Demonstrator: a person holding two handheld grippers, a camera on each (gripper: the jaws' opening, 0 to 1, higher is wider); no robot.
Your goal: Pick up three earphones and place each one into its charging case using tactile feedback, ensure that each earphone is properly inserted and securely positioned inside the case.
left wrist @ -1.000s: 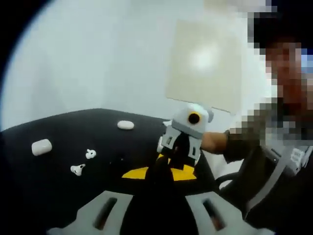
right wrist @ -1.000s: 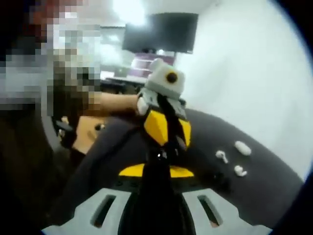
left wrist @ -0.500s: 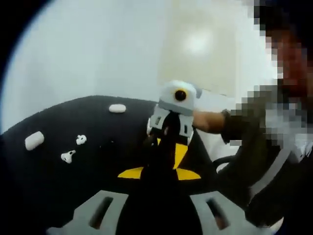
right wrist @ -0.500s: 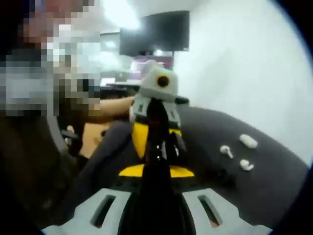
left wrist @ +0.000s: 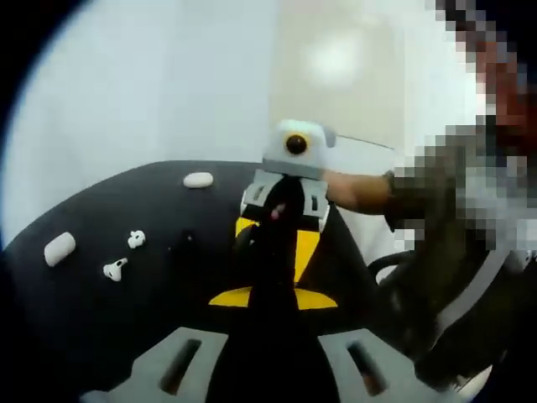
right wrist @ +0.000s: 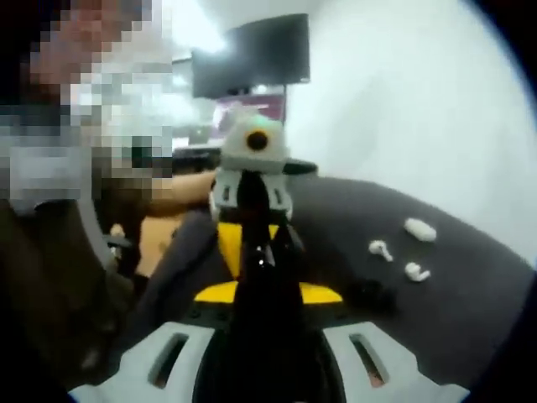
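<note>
We keep both grippers raised tip to tip, left gripper [left wrist: 267, 348] and right gripper [right wrist: 268, 332] pressed together on nothing, drifting only slightly, while the earphones [left wrist: 115, 269] and case [left wrist: 59, 248] sit untouched on the black table [left wrist: 159, 336].

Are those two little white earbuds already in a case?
No. Both earphones lie loose on the dark table, apart from the white case.

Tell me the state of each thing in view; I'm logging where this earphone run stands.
Left hand-held gripper: raised above the table, jaws together, holding nothing I can make out.
Right hand-held gripper: raised, tip to tip with the left one, jaws together.
Two small white earphones: loose on the black table, not in a case.
White oblong charging case: shut, lying flat.
White oval charging case: shut, farther back.
</note>
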